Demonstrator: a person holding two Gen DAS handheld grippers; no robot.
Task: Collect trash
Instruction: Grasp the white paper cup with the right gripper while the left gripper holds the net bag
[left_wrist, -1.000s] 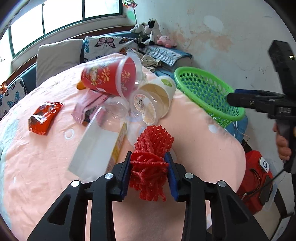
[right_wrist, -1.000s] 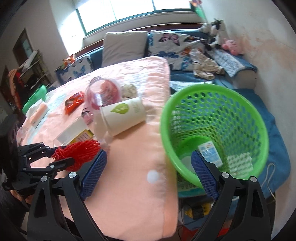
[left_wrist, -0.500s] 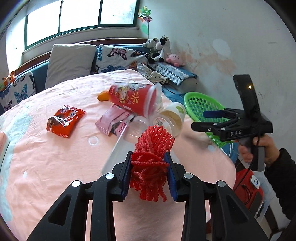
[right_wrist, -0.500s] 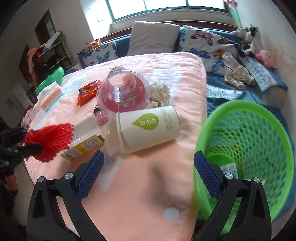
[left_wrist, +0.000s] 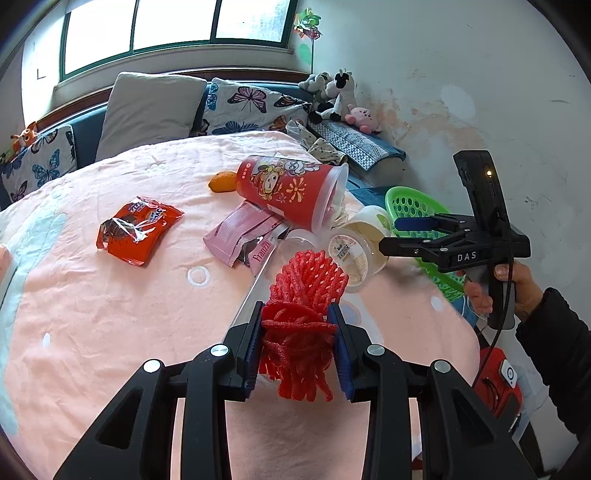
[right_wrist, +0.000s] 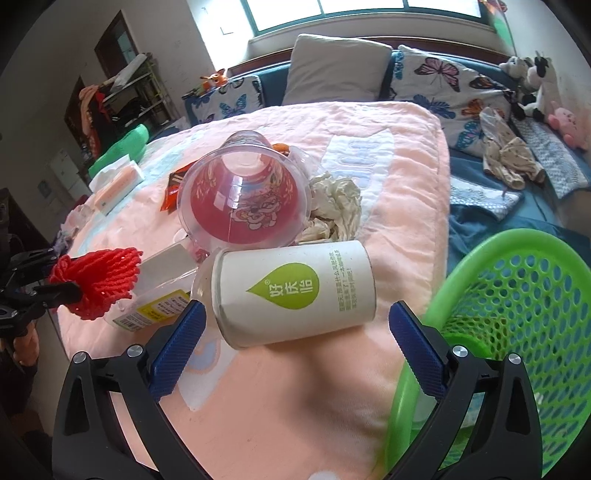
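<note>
left gripper (left_wrist: 299, 345), lower centre of its frame: jaws narrow, pinching red foam net (left_wrist: 304, 295), held above pink blanket (left_wrist: 110, 314). right gripper (right_wrist: 295, 332), lower centre: jaws wide, just been opening, nothing pressed; white paper cup (right_wrist: 295, 295) lies on its side between the tips. green basket (right_wrist: 517, 314) at lower right, beside the blanket edge.

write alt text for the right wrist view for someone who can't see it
Open right tongs frame a white paper cup lying on its side on a pink blanket, touching nothing. A tipped red cup and crumpled tissue lie behind it, a green basket stands right, and the left tongs grip red foam netting.
</note>
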